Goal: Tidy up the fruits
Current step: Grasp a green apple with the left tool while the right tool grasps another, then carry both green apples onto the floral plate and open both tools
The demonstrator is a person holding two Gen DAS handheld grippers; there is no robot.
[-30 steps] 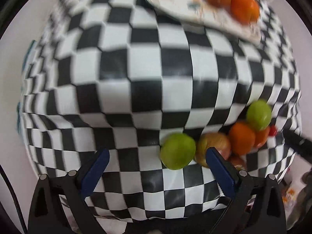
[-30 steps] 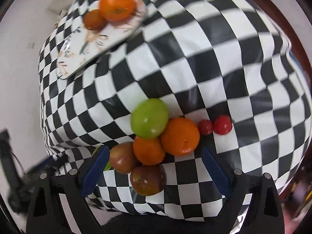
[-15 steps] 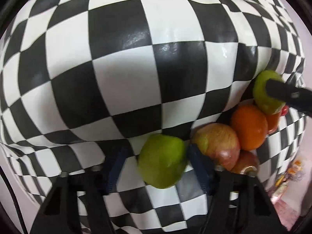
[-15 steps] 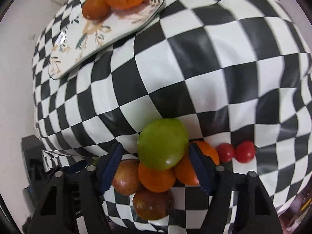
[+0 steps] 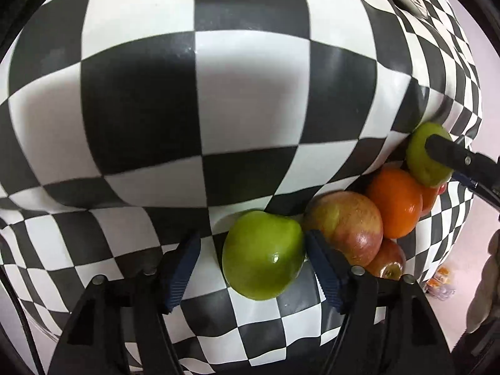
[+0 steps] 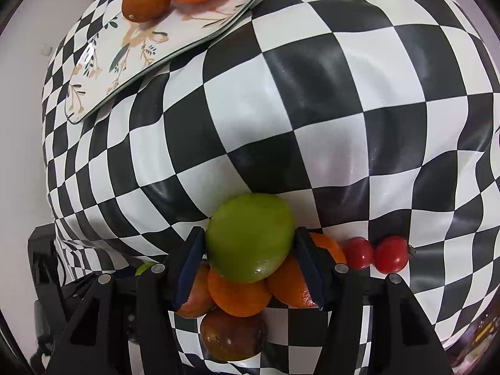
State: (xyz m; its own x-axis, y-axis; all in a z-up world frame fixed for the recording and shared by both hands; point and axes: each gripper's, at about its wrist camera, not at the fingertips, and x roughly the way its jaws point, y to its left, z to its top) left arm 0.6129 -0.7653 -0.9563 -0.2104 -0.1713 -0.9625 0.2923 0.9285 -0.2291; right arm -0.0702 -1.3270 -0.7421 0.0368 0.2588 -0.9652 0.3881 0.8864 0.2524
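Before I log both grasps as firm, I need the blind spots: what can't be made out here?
- Left wrist view: the far green apple is partly covered by the right gripper's finger.
- Right wrist view: the near green apple is nearly hidden behind the right gripper.
- Plate: top cut off.

Left claw [image 5: 250, 262] astride a green apple [image 5: 262, 254]: right pad touching, left pad apart, jaws just reopened; red apple [image 5: 347, 226] adjoining at right.
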